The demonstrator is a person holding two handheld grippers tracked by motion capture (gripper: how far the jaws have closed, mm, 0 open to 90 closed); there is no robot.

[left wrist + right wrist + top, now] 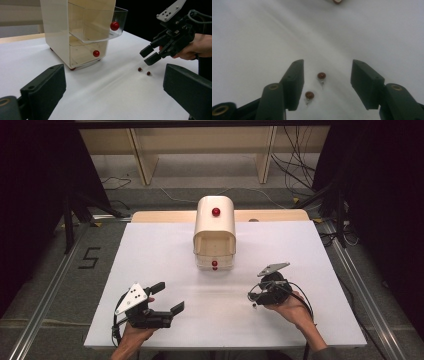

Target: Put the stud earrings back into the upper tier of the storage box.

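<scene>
Your right gripper [327, 82] brackets two small red-headed earrings [321, 75] on the white counter [165, 255], jaws half-parted and grasping nothing. Your left gripper [167, 297] rests idle, jaws wide. Pickup and stowing in the open-drawered mini chest [215, 227] look ahead

My white table [150, 270] stands on grey floor [45, 285] marked with a black 5 [89, 258]. Metal rails [42, 295] flank it left and right. Far off, pale wooden shelving [200, 150], loose cables [295, 165], dark curtains [30, 180] either side.
</scene>
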